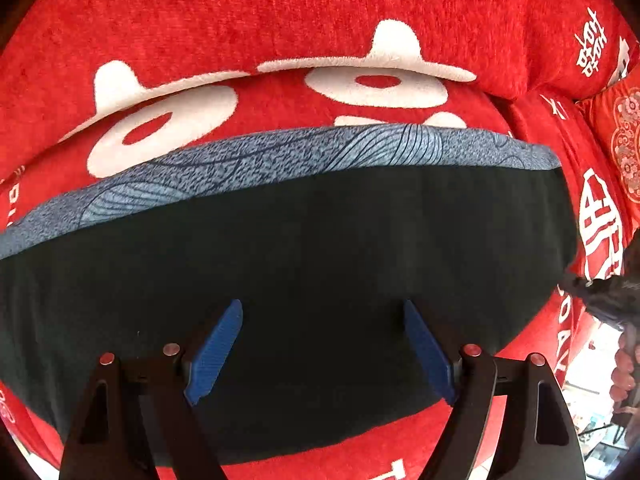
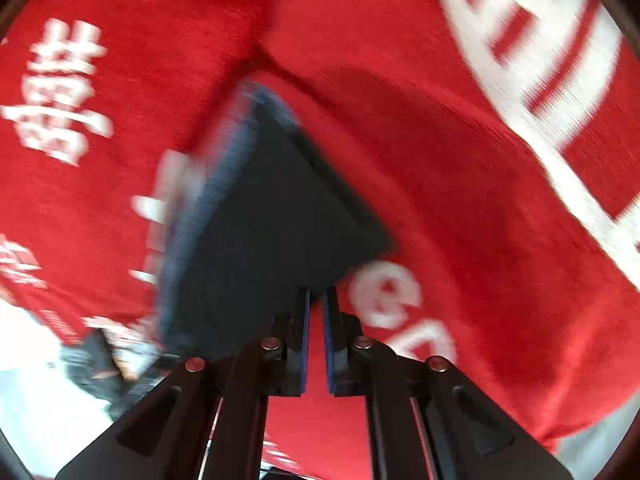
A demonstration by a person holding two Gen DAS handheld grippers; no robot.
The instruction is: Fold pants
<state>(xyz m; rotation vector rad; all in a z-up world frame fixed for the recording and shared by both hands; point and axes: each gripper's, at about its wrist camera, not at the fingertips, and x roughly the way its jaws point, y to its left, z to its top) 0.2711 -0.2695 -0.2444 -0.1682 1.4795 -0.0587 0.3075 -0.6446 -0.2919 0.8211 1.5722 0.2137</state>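
Lying flat on the red printed blanket [image 1: 280, 8], the dark pants [image 1: 304, 248] are shown as a compact rectangle, the patterned grey-blue band [image 1: 280, 156] forming the far edge. The left gripper [image 1: 322, 344] is held wide open above the cloth, gripping nothing, presumably released so the fold can settle. The right gripper [image 2: 316, 332] is seen nearly closed at the pants' near corner; whether cloth is pinched cannot be told through the blur

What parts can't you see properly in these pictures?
- Right wrist view: motion blur smears the pants; whether the nearly shut right hand-held gripper pinches their corner is unclear.
- Left wrist view: the pants hide the red blanket beneath.
- The open left hand-held gripper hides the pants' near edge.
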